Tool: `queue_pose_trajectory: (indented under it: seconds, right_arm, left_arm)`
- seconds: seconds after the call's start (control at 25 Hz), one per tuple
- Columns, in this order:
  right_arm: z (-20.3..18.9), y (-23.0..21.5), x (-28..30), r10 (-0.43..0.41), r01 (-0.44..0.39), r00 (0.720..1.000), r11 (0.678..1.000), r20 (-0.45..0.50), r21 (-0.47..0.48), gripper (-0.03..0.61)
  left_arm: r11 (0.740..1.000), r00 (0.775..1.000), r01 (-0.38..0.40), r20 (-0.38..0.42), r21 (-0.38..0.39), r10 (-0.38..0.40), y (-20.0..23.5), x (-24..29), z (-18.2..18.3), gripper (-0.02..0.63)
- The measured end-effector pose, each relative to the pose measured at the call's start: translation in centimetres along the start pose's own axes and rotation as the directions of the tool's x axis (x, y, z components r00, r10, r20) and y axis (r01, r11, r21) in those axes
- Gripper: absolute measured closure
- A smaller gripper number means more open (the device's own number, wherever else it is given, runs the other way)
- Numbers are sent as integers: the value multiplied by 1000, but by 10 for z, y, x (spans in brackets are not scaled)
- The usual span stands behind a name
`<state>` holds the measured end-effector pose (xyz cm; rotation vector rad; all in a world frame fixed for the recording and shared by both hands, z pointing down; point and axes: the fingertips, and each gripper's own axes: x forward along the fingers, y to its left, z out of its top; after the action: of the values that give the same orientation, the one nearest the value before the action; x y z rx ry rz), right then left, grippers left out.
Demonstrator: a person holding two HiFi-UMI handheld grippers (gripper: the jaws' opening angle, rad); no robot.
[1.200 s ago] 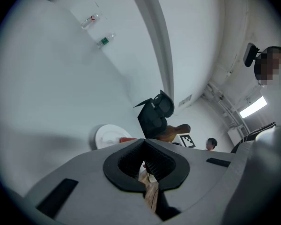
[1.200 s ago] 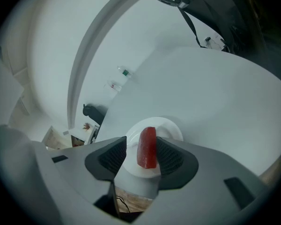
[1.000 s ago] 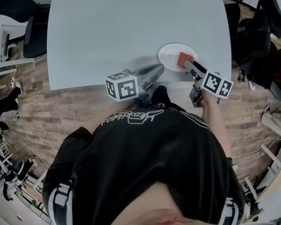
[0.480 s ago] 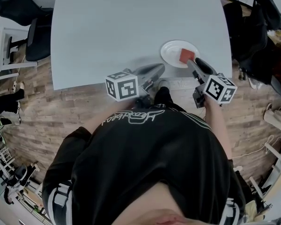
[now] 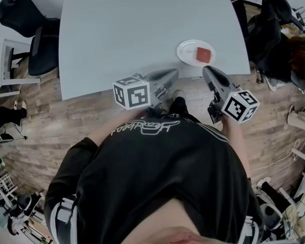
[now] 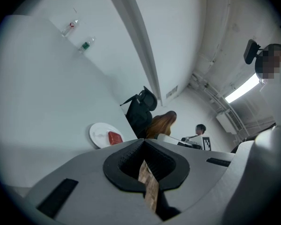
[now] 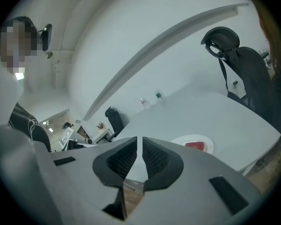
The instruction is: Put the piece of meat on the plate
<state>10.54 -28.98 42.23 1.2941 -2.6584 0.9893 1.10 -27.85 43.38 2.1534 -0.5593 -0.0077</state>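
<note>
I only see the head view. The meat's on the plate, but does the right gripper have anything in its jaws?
Observer: No. The right gripper, in its own view, shows a thin gap between its closing jaws, with nothing in it.
Visitor: And the left one?
Observer: The left gripper is shut and empty.
Visitor: Anything beyond my frame?
Observer: Two small bottles stand near the table's far edge.

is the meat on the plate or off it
On the plate. The red piece of meat lies flat on the white plate, inside its rim, near the edge of the table.
</note>
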Motion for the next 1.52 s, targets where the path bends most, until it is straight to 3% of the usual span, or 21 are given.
queue_pose_trajectory:
  seconds: [0.24, 0.56, 0.8, 1.08, 1.52]
  right_arm:
    - [-3, 56, -17, 55, -55, 995, 998, 85, -6, 560]
    - [-36, 78, -35, -35, 38, 999, 984, 25, -176, 561]
    - [-51, 89, -43, -57, 46, 998, 956, -28, -289, 561]
    - [-76, 103, -66, -34, 22, 999, 960, -38, -279, 561]
    - [-127, 127, -155, -5, 1, 1000, 967, -16, -255, 561]
  left_arm:
    - [994, 998, 67, -23, 91, -65, -24, -26, -6, 606]
    - [959, 993, 115, -61, 257, -102, -52, -39, -22, 606]
    - [930, 996, 84, -67, 358, -64, -56, -46, -40, 606]
    - [921, 997, 48, -80, 386, -19, -70, -58, -80, 606]
    - [908, 995, 49, -104, 416, -6, -140, -69, -165, 606]
